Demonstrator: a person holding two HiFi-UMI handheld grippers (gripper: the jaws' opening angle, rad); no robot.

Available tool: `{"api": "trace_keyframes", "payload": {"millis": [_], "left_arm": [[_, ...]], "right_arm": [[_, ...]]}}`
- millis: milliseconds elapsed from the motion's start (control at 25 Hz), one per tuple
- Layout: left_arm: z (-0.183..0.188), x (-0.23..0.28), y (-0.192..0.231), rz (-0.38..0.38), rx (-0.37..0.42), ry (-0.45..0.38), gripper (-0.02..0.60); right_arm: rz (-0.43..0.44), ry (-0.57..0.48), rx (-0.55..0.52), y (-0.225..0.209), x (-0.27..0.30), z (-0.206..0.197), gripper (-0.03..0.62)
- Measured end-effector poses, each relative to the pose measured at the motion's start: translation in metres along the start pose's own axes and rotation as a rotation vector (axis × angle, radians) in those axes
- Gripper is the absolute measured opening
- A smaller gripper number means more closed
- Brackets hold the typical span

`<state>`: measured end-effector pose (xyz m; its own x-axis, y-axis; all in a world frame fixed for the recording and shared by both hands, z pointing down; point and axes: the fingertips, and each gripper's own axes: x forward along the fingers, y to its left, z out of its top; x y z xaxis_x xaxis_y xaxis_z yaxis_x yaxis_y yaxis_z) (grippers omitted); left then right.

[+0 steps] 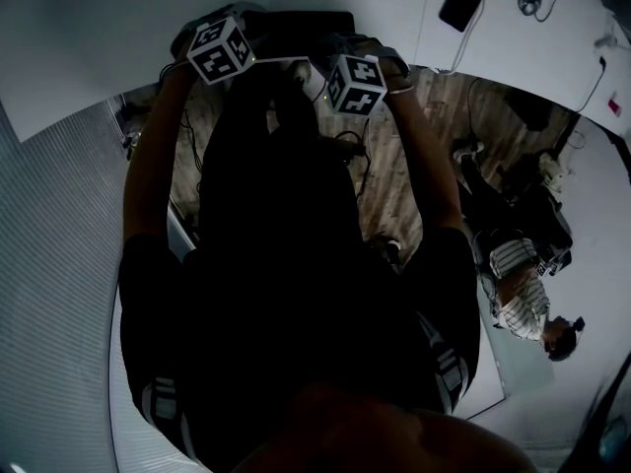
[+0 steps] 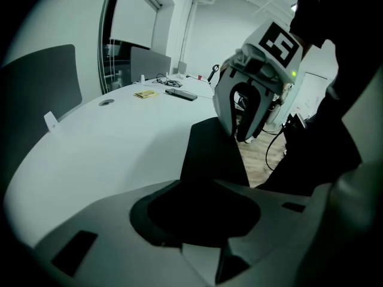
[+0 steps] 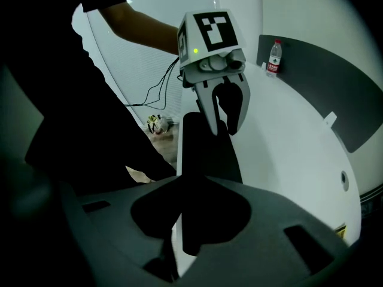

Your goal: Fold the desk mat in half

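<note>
Clamping one edge of the thin black desk mat, left gripper and right gripper sit close together, upper centre of the head view, that edge spanning between them

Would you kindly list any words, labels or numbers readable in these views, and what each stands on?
None can be read.
Red label on the bottle: too small to read.
Yellow card on the table: too blurred.
Marker cubes: black-and-white squares only, no letters.
</note>
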<state>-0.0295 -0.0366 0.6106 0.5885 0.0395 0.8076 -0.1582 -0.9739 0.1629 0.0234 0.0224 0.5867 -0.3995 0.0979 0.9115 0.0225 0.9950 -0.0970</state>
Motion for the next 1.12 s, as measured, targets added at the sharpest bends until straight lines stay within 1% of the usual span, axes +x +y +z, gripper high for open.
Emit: {"api": "trace_keyframes", "payload": {"millis": [120,280,440,600,840,960,1120], "left_arm": [[0.003,0.0,0.004,0.01,-0.018,-0.018,0.115],[0.007,-0.004,0.011,0.039,-0.032,-0.036,0.115],[0.009,-0.02,0.019,0.073,-0.058,-0.057,0.115],[0.011,-0.029,0.021,0.101,-0.058,-0.067,0.115],[0.009,-0.031,0.016,0.114,-0.068,-0.077,0.115],[0.009,-0.034,0.015,0.118,-0.069,-0.083,0.115],[0.009,-0.034,0.013,0.115,-0.069,-0.083,0.115]], "right_arm": [[-0.02,0.023,-0.003,-0.004,0.006,-0.007,0.046],[-0.035,0.02,0.032,-0.012,0.009,-0.011,0.046],[-0.051,0.021,0.068,-0.02,0.008,-0.009,0.046],[-0.067,0.023,0.1,-0.027,0.011,-0.013,0.046],[-0.098,0.018,0.165,-0.039,0.014,-0.019,0.046],[-0.118,0.024,0.17,-0.043,0.012,-0.019,0.046],[-0.114,0.01,0.182,-0.042,0.008,-0.016,0.044]]}}
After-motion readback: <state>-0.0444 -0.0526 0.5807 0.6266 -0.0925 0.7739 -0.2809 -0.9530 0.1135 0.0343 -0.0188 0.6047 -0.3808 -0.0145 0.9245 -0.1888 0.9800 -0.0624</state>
